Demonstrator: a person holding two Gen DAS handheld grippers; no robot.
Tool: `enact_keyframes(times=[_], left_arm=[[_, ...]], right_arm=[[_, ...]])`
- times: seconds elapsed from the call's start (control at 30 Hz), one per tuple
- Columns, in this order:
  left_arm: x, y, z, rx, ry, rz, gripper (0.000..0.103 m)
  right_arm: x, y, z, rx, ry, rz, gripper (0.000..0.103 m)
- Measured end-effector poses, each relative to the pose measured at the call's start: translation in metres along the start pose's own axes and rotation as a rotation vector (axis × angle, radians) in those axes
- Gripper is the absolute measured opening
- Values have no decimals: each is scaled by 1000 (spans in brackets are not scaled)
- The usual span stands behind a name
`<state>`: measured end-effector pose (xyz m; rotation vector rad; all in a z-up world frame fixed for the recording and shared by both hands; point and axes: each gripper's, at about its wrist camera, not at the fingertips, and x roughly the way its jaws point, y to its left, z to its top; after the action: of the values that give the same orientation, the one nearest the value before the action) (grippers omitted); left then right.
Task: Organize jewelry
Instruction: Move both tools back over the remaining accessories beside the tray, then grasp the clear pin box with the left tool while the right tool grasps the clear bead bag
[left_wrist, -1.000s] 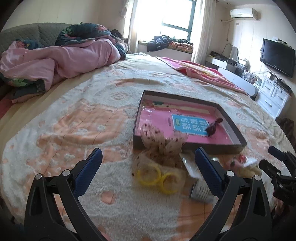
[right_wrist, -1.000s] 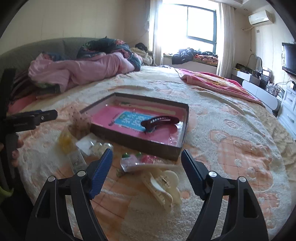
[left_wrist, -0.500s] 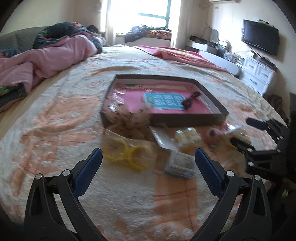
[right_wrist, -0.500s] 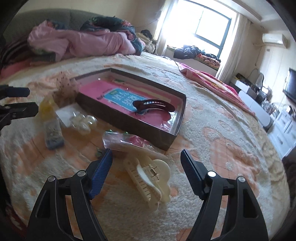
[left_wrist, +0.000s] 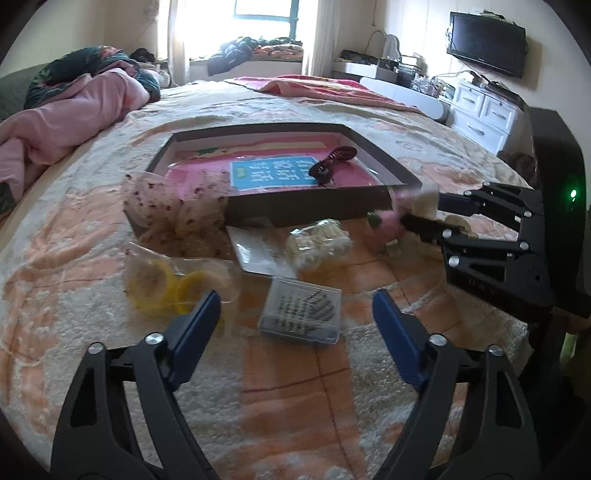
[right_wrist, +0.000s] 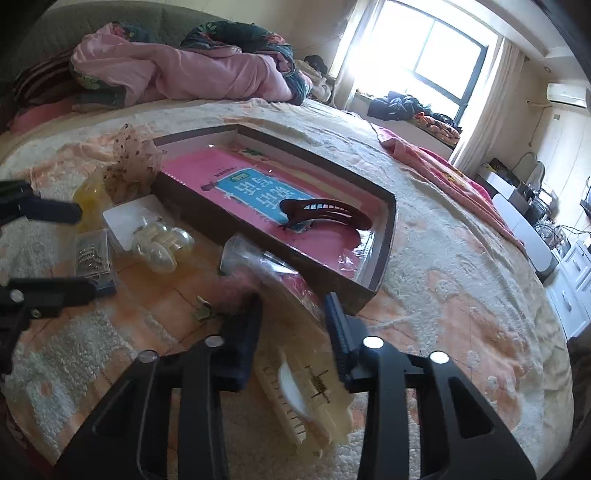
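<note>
Right gripper (right_wrist: 293, 325) fingers pinch a plastic bag (right_wrist: 273, 273) (left gripper (left_wrist: 295, 325) fingers spread).

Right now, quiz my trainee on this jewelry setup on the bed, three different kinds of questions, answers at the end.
1. True or false: the dark red hair clip lies inside the tray.
2. Which gripper is nearer the cream claw clip: A) left gripper B) right gripper?
3. Fill in: the yellow bangles sit in a clear ____.

Key: 1 true. 2 B. 3 bag.
</note>
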<state>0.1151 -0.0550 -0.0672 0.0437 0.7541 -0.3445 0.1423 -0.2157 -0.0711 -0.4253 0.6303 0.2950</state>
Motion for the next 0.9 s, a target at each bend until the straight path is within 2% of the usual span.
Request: enact_keyframes(times=[0.17, 0.23, 0.3, 0.33, 0.57, 0.7, 0.9], left_arm=[[8, -3, 1, 3, 5, -3, 62], [13, -4, 1, 4, 18, -5, 54], [16, -5, 0, 7, 31, -3, 40], [17, -6, -1, 9, 36, -1, 38], [10, -5, -1, -1, 25, -27, 38], [-3, -6, 3, -4, -15, -45, 38], [-18, 3, 14, -28, -74, -28, 38]], right_arm=[[-4, -10, -2, 63, -15, 13, 15], [-6, -18, -2, 103, -22, 18, 14], [-10, -26, -2, 153, -36, 30, 13], [-12, -31, -3, 179, -42, 38, 13], [-24, -50, -5, 279, -89, 63, 13], [-32, -53, -5, 299, -116, 83, 13], [-40, -45, -1, 300, -135, 113, 13]])
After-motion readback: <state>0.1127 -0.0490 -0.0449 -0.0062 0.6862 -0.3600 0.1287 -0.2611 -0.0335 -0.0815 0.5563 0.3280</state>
